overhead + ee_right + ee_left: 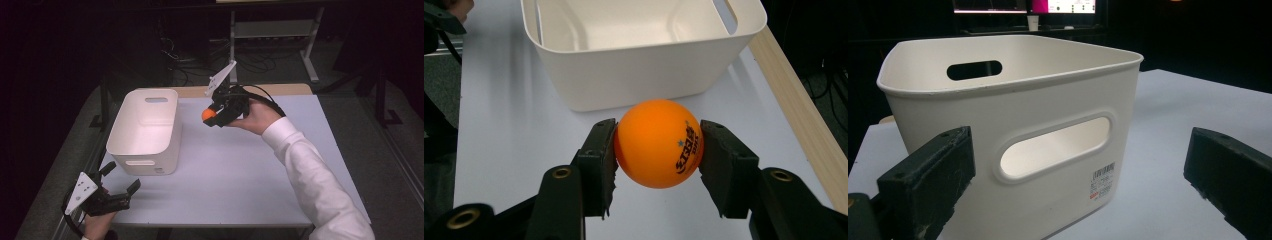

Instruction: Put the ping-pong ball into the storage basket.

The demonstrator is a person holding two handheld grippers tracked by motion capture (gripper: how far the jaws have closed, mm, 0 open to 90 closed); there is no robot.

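Because the orange ball (658, 143) is smooth and round and pinched only at its two sides, it could squirt free of the right hand-held gripper (216, 116) if the squeeze slackens, then roll across the bench (250, 165) and off an edge. Item: ball, clamped between the jaws, held above the bench just short of the white bin (145, 131). Left hand-held gripper (119, 192): jaws apart, empty, facing the bin's near wall.
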